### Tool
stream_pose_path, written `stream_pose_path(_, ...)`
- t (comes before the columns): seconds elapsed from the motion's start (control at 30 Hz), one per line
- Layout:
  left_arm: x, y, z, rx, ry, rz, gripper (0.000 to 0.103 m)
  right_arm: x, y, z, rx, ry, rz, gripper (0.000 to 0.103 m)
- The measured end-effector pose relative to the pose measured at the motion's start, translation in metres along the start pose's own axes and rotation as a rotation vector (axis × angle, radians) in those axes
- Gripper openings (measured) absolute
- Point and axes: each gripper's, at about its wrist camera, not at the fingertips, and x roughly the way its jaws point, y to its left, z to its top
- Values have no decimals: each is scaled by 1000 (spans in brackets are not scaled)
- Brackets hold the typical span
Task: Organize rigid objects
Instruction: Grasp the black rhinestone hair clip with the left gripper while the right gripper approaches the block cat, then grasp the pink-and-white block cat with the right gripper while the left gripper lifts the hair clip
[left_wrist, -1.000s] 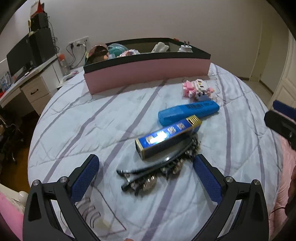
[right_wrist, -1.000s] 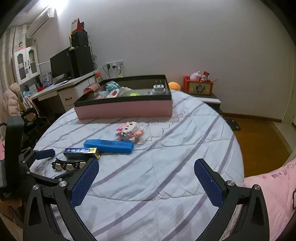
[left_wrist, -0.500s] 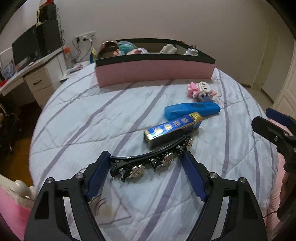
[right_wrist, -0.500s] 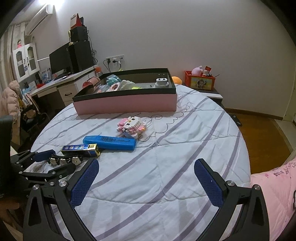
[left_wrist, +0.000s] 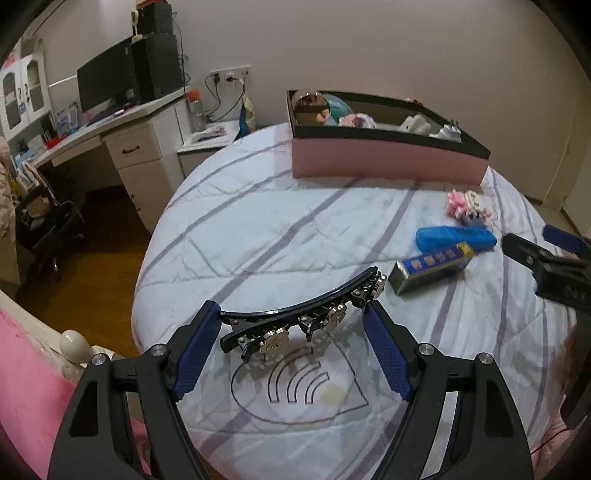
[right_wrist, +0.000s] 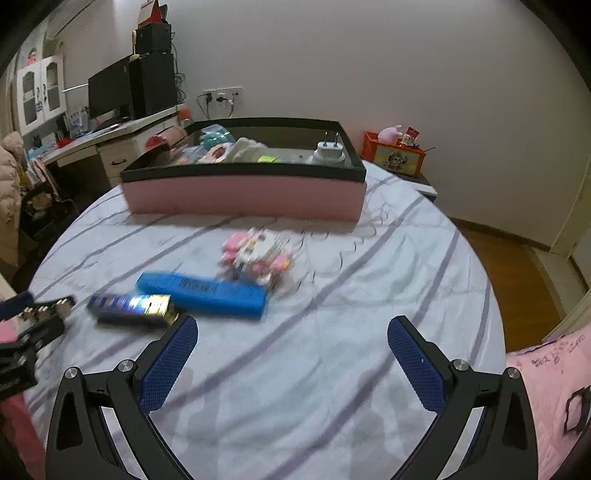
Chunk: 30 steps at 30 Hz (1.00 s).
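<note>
Left gripper: the left gripper (left_wrist: 291, 332), black with blue textured pads, is closed across the ends of a curved black hair clip with round metal ornaments (left_wrist: 306, 317); its jaws have just been closing, clip between them, and the pads now touch both ends.
Hair clip: low centre of the left wrist view, lifted clear of the bedspread, its shadow below it.
Right gripper: the right gripper (right_wrist: 291, 354) stands wide apart with nothing between its pads, over bare bedspread in the lower middle of the right wrist view.
Bedspread: pale blue quilted bedspread with purple stripes (right_wrist: 351, 314), under everything.
Gold-ended box: a long blue box with a gold end (right_wrist: 131, 306), left of centre, touching the blue case.
Blue case: a long blue plastic case (right_wrist: 203, 291), just beyond it.
Block toy: a pink and white block toy (right_wrist: 258, 254), blurred, beside the case's far end.
Storage box: a pink-sided, black-rimmed rectangular storage box (right_wrist: 243, 195) at upper centre, holding a white plug adapter (right_wrist: 328, 151) and other items.
</note>
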Motion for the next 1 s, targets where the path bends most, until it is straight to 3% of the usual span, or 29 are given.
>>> stream_pose_path(0.27, 12, -3, 24, -3, -9, -7, 80, 41, 3, 36, 12, 39, 45, 102)
stream_pose_path(0.4, 20, -8, 38, 9, -10, -13, 80, 62, 8, 38, 7, 89, 64, 90)
stream_pose_path(0.53, 28, -14, 47, 24, -5, -18, 80, 71, 11, 38, -4, 112, 72, 64)
stream_pose_path(0.63, 26, -18, 51, 27, -16, -21, 80, 71, 12, 40, -19, 111, 63, 60)
stream_pose_path(0.77, 16, -24, 56, 25, -50, -16, 80, 57, 8, 39, -7, 55, 62, 60)
stream_pose_path(1.0, -22, -40, 67, 29, -160, -3, 80, -20, 15, 33, 21, -136, 92, 61)
